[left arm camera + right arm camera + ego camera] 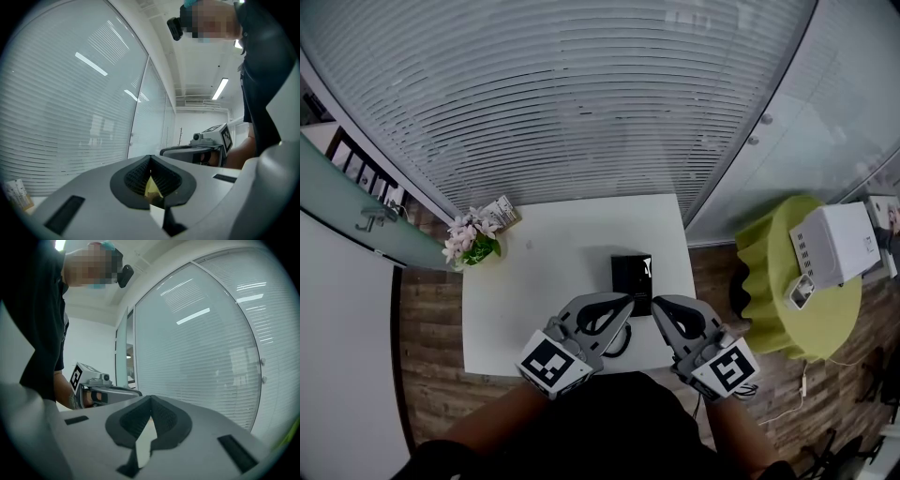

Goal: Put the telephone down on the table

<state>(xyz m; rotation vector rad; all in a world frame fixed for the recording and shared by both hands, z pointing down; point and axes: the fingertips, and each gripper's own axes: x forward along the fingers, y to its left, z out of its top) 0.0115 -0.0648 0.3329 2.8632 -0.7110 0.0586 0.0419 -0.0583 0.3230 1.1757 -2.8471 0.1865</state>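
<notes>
A black telephone (633,279) lies on the white table (544,281), right of its middle. A dark cord loop (617,343) shows near the front edge, under my left gripper. My left gripper (624,304) is held level just in front of the phone, shut with nothing between its jaws (150,157). My right gripper (660,304) hangs beside it at the phone's near right corner, also shut and empty (151,398). Each gripper view shows the other gripper alongside: the right one (206,144) and the left one (101,391). Neither view shows the phone.
A pot of pink flowers (472,242) and a small printed box (500,213) stand at the table's far left corner. A glass wall with blinds (581,94) runs behind. To the right, a round green table (773,281) carries a white device (834,246).
</notes>
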